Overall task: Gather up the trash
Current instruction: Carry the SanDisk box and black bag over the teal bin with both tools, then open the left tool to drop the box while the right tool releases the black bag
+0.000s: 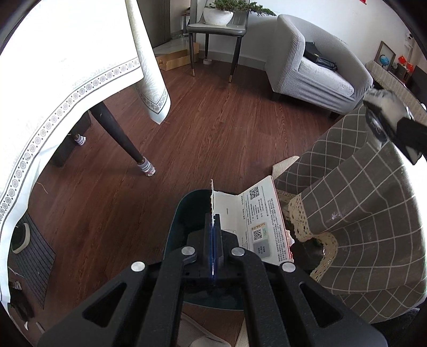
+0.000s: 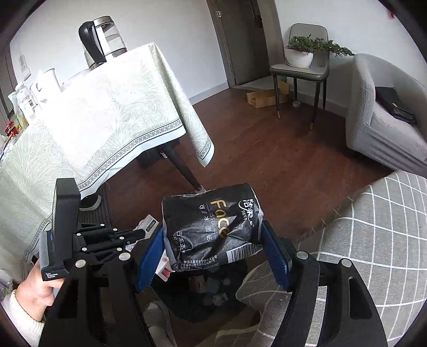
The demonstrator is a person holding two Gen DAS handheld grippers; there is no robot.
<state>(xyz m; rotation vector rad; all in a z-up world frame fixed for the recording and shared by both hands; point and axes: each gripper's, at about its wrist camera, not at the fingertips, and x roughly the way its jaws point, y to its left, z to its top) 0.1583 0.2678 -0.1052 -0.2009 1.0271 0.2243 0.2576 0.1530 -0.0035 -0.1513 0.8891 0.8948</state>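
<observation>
My left gripper (image 1: 213, 224) is shut on the edge of a flattened white cardboard box (image 1: 256, 221) with printed text and QR codes, held over a dark trash bin (image 1: 178, 213). In the right wrist view my right gripper (image 2: 213, 243) has its blue pads (image 2: 152, 251) closed against a black tissue pack (image 2: 210, 227), held above the same bin (image 2: 202, 296), which has trash inside. The left gripper (image 2: 144, 235) with the white box shows at the left there.
A table with a white cloth (image 1: 53, 80) stands at the left, its dark leg (image 1: 120, 138) on the wood floor. A surface with a grey checked cloth (image 1: 360, 213) is at the right. A grey armchair (image 1: 315, 69) and a chair with a plant (image 1: 218, 24) stand behind.
</observation>
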